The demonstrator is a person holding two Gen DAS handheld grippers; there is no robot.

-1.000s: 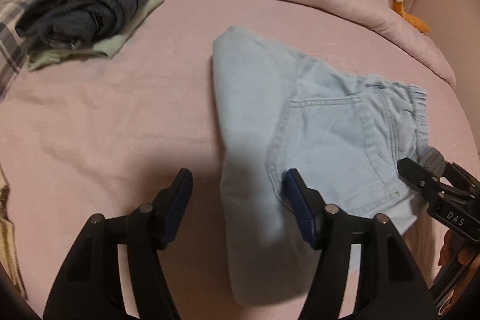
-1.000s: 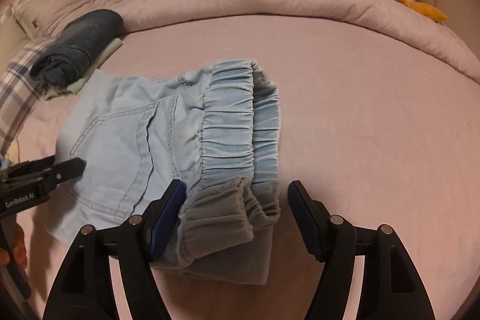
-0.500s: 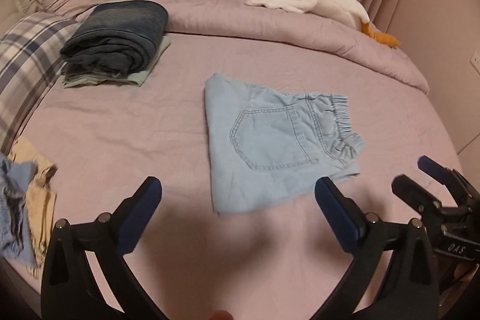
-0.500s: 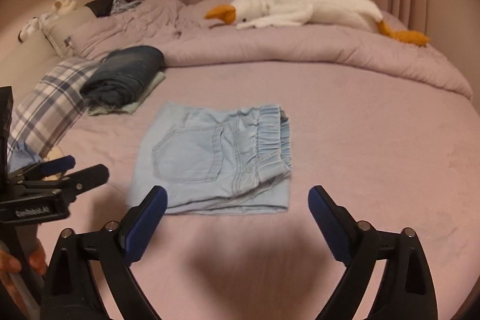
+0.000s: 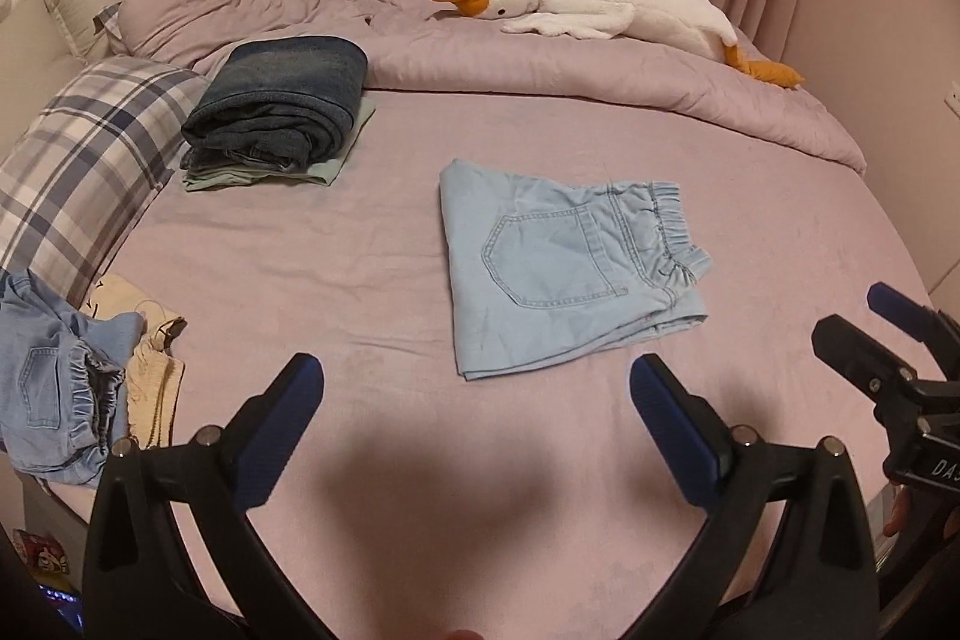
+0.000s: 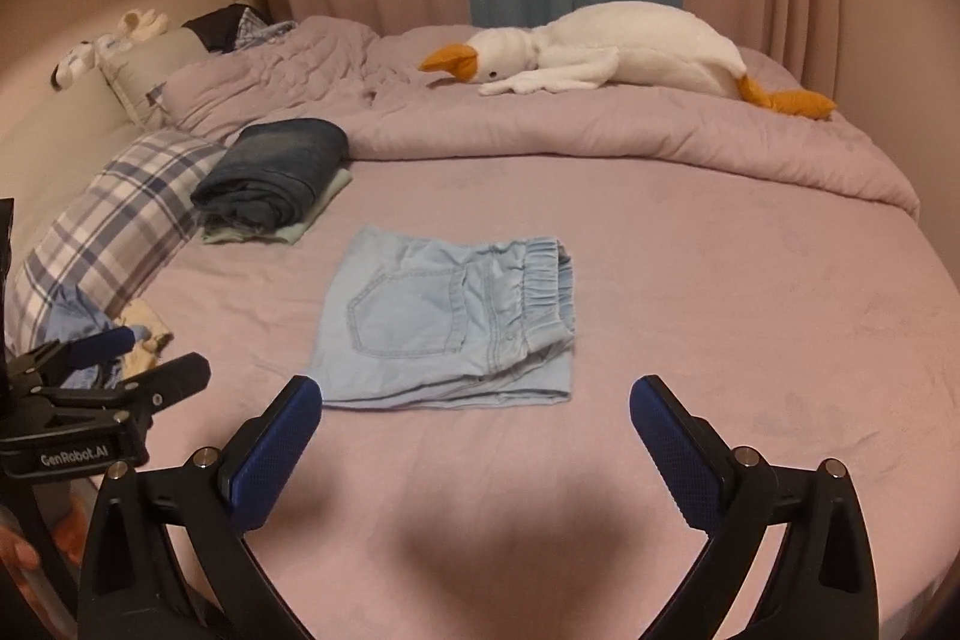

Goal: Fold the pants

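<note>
Light blue denim pants (image 5: 564, 268) lie folded into a flat rectangle on the pink bed, back pocket up, elastic waistband to the right. They also show in the right wrist view (image 6: 450, 322). My left gripper (image 5: 477, 388) is open and empty, hovering short of the pants' near edge. My right gripper (image 6: 474, 412) is open and empty, also back from the near edge. Each gripper shows in the other's view: the right (image 5: 882, 340) and the left (image 6: 138, 364).
A stack of folded dark jeans (image 5: 282, 100) on green cloth lies at the back left. A plaid pillow (image 5: 84, 160) and a heap of unfolded clothes (image 5: 66, 376) lie at the left edge. A plush goose (image 5: 600, 4) rests on the rolled duvet (image 5: 600, 82) behind.
Both grippers have pulled back and up from the pants and opened wider. The folded pants stay flat on the bed and now look small and far.
</note>
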